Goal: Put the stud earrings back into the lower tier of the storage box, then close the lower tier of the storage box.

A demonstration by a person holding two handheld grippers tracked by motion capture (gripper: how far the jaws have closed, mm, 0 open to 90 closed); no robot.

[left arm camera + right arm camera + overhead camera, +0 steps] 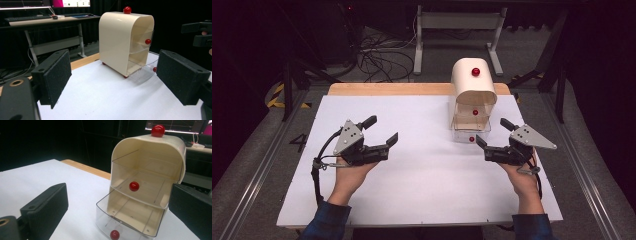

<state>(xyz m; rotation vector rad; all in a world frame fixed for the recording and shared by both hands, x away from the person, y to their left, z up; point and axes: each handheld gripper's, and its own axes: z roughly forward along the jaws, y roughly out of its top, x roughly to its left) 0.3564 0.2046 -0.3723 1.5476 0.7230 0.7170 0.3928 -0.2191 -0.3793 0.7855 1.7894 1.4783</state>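
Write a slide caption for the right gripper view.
Open right tool facing a cream two-drawer cabinet, its clear lower drawer pulled partly out, red knobs on both drawers.

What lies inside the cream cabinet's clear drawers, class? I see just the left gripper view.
Observer: The right gripper view shows the lower drawer pulled out and bare inside.
Operator: And the one above?
Observer: The upper drawer is pushed in and also bare.
Operator: Is the right gripper touching anything?
Observer: No. In the high view the right gripper is open, close to the lower drawer's red knob but apart from it.
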